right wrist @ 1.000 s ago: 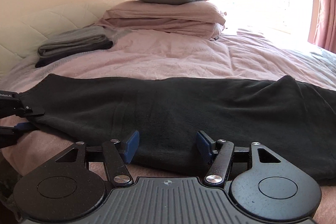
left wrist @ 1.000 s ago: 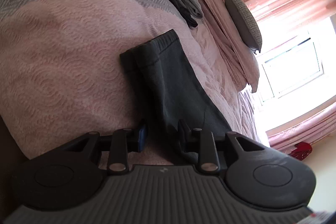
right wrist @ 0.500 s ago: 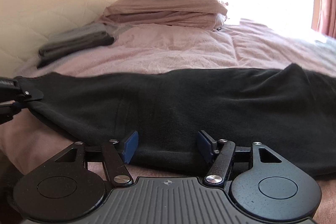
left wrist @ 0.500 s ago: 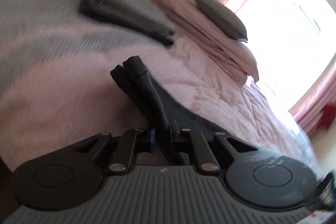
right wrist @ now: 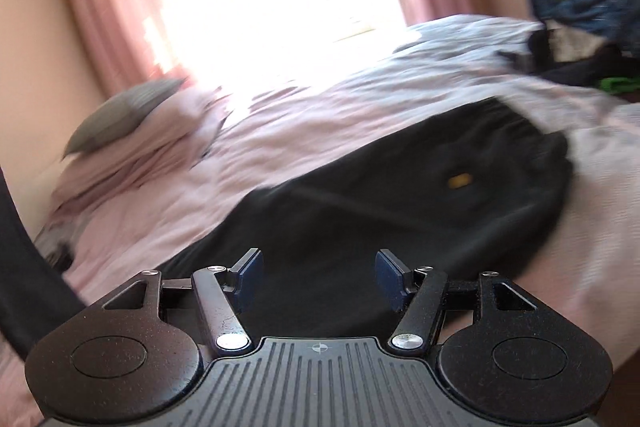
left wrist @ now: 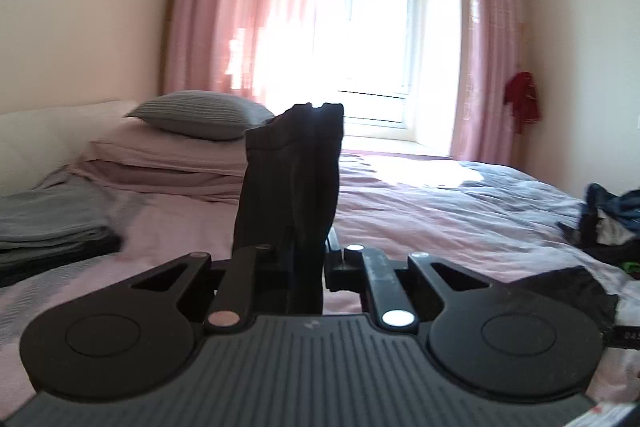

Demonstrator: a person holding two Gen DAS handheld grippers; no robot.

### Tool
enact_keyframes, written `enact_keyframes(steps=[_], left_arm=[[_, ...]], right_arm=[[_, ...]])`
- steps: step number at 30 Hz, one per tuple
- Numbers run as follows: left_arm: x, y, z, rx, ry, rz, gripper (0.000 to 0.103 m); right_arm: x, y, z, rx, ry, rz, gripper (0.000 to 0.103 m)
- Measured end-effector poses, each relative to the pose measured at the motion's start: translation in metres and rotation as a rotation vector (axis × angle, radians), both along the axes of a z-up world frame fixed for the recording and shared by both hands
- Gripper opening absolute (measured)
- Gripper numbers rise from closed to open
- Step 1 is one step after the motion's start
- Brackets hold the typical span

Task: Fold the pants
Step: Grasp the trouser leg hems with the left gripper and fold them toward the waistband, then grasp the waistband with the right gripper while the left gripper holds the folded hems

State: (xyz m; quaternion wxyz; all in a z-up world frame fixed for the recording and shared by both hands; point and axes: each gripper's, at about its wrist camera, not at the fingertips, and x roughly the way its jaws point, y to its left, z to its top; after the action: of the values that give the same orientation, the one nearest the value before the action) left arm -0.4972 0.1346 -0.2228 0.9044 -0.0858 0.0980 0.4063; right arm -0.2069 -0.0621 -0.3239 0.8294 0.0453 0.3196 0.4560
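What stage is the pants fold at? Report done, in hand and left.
Done: the left gripper is shut on the leg end of the black pants, which stands up off the pink bedspread.
In hand: the fold-over; the rest of the pants lies flat on the bed in the right wrist view.
Left: bringing the leg end over to the waistband. The right gripper is open and holds nothing.

The dark charcoal, soft fleece pants (right wrist: 400,211) lie spread across the pink bed, waistband end toward the far right with a small yellow tag showing. The leg-cuff end (left wrist: 294,167) is lifted off the bed, standing upright as a bunched, stitched-hem fold.
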Motion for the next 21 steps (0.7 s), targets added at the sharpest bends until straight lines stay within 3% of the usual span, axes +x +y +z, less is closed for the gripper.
enact_keyframes(steps=[2,3,5,7,9,13,16,21], left_arm=[[0.043,-0.012,-0.015,-0.042,0.035,-0.122,0.022],[0.064,-0.017,-0.03,-0.073,0.084,-0.186,0.032],[0.097,-0.024,-0.068,-0.162,0.214,-0.277,0.034],[0.104,-0.03,-0.097,-0.256,0.29,-0.298,0.034],[0.09,-0.033,-0.106,-0.295,0.286,-0.29,0.034],[0.047,-0.017,-0.091,-0.305,0.227,-0.202,0.033],[0.024,0.005,-0.091,-0.316,0.222,-0.099,0.032],[-0.004,0.023,-0.103,-0.354,0.229,-0.023,0.032]], right_arm=[[0.015,-0.018,0.003,0.019,0.007,-0.053,0.059],[0.021,-0.026,0.003,0.024,0.014,-0.072,0.059],[0.03,-0.036,0.001,0.03,0.047,-0.09,0.059],[0.04,-0.045,-0.004,0.037,0.112,-0.089,0.059],[0.041,-0.048,-0.008,0.055,0.168,-0.061,0.059],[0.033,-0.032,-0.017,0.136,0.288,0.065,0.059],[0.028,0.004,-0.03,0.192,0.472,0.207,0.059],[0.014,0.054,-0.062,0.144,0.779,0.237,0.054]])
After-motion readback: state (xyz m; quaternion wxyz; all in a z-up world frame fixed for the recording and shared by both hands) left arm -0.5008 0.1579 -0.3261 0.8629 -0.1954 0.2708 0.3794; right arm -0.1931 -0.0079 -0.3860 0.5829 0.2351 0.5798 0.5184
